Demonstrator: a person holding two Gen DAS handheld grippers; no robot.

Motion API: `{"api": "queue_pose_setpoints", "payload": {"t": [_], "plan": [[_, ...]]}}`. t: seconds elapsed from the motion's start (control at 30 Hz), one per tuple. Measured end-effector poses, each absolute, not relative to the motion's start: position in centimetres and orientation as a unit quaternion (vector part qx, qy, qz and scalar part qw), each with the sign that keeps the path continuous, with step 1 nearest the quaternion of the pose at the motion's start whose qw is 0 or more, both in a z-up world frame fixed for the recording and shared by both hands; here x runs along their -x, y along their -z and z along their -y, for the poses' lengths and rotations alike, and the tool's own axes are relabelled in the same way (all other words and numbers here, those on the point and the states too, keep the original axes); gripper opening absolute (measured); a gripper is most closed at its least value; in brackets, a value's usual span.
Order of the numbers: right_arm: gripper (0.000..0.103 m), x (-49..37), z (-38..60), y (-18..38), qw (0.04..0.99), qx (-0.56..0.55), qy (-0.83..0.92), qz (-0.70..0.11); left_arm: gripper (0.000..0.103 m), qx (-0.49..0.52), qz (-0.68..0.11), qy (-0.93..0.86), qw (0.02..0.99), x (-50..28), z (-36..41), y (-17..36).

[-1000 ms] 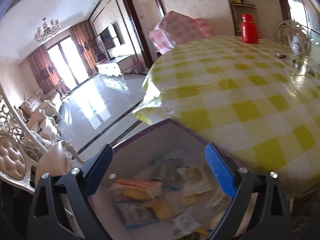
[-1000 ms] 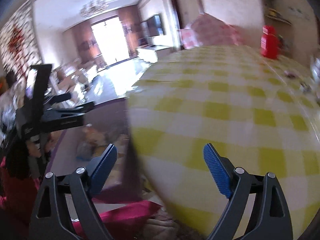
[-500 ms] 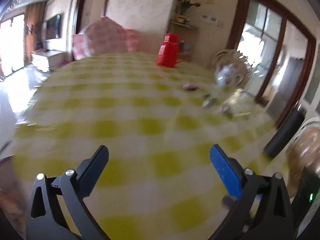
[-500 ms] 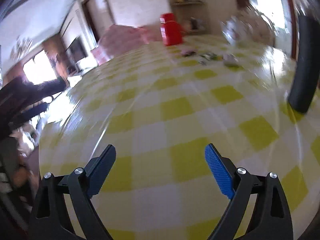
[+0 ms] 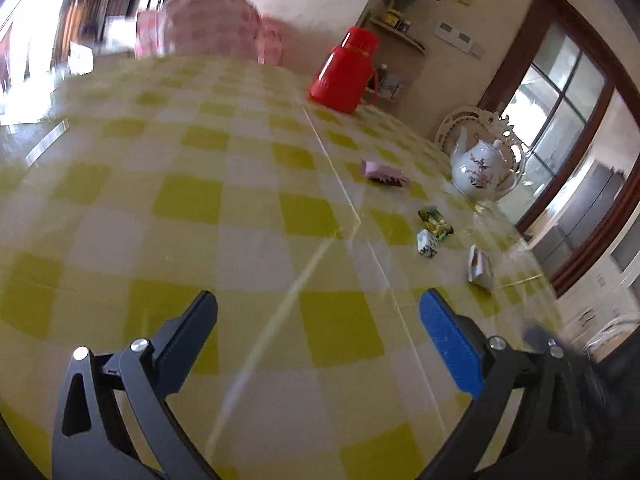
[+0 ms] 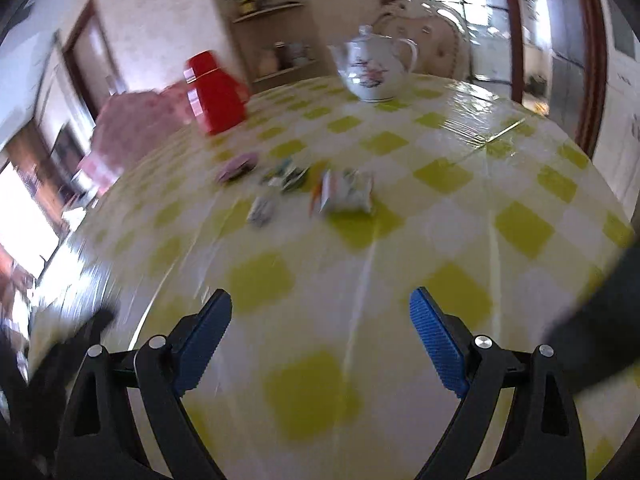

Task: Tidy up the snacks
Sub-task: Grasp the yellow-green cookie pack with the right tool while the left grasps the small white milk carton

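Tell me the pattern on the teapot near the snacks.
White teapot with a pink floral sprig on its side; clearest in the left wrist view.

Snack packets (image 5: 430,226) scattered on table (image 5: 240,184); teapot (image 5: 478,172) behind them; flask (image 5: 344,70) further left.

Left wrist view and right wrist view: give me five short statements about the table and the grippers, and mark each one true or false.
1. The left gripper holds a snack packet. False: its jaws stand open over bare tablecloth.
2. A red thermos stands on the table, farther off than the snacks. True.
3. The white teapot lies on its side. False: it stands upright.
4. The pink packet lies apart from the green packet. True.
5. The right gripper is shut on the teapot. False: it is open and empty, far short of the teapot.
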State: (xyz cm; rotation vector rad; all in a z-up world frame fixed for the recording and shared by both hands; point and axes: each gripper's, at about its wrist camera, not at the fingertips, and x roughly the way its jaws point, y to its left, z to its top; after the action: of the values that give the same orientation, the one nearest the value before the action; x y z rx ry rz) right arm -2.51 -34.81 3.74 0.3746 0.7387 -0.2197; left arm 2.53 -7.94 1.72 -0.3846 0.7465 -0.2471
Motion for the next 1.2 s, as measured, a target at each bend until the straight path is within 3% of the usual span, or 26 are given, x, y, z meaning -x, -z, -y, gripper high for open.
{"api": "queue_pose_setpoints", "payload": {"t": [0.4, 0.47, 0.53, 0.77, 0.97, 1.03, 1.1, 1.2], "plan": [[0.086, -11.5, 38.9, -0.1, 0.872, -0.169, 0.170, -0.426, 0.101, 0.176, -0.338, 0.160, 0.910, -2.1, 7.9, -2.4], [0.052, -11.2, 38.1, 0.0, 0.875, -0.134, 0.165, -0.434, 0.101, 0.162, -0.336, 0.165, 0.913, -2.0, 8.3, -2.5], [0.042, -9.7, 37.5, -0.3, 0.885, -0.121, 0.154, -0.422, 0.101, 0.151, -0.334, 0.169, 0.915, -1.8, 8.7, -2.6], [0.040, -1.0, 35.8, -1.5, 0.908, -0.142, 0.081, -0.385, 0.101, 0.087, -0.361, 0.195, 0.908, -2.0, 12.7, -2.6], [0.040, 0.9, 35.8, -1.3, 0.905, -0.170, 0.077, -0.382, 0.101, -0.026, -0.391, 0.194, 0.899, -9.0, 20.8, -2.1], [0.040, 1.1, 36.5, -1.3, 0.902, -0.187, 0.086, -0.379, 0.095, -0.040, -0.403, 0.196, 0.893, -11.2, 22.7, -1.3], [0.040, 1.1, 36.7, -1.2, 0.902, -0.193, 0.090, -0.376, 0.076, -0.049, -0.427, 0.210, 0.878, -13.5, 24.6, -0.1], [0.040, 0.8, 36.5, -1.3, 0.904, -0.186, 0.087, -0.376, 0.063, -0.065, -0.426, 0.210, 0.877, -15.1, 26.1, 0.1]]}}
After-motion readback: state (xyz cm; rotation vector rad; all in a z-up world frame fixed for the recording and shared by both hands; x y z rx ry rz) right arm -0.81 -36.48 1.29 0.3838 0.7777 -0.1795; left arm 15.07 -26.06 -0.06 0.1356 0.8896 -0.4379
